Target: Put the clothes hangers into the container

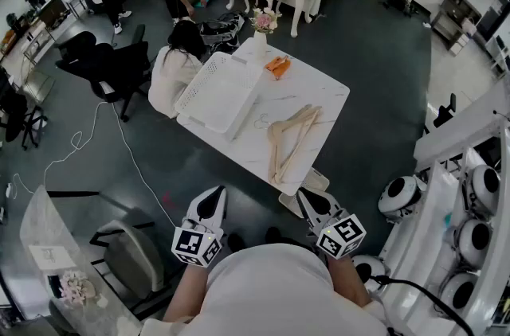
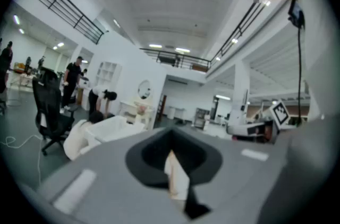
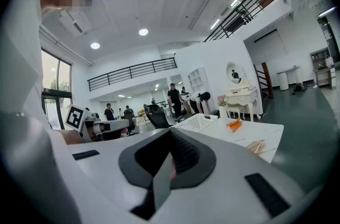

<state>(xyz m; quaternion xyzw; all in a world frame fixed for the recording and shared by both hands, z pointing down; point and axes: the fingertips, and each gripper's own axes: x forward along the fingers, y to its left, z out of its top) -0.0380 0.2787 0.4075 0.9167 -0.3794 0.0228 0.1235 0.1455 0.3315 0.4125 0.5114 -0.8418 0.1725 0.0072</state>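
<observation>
1. Holding both grippers short of the table [image 1: 319, 99], nothing gripped. Right gripper [image 1: 307, 197] jaws shut, empty. Left gripper [image 1: 213, 195] jaws apparently shut too (blurred view).
2. Wooden hangers [image 1: 291, 137] stacked on near right part of table. Long axis diagonal, from near edge away to the right.
3. Ahead of right gripper, nearer to it than to left. White container [image 1: 219, 91] just left of hangers.

White top [image 1: 275, 287], white-and-black left gripper [image 1: 213, 195] and right gripper [image 1: 309, 199], black-and-white square-marker cubes [image 1: 197, 244].
</observation>
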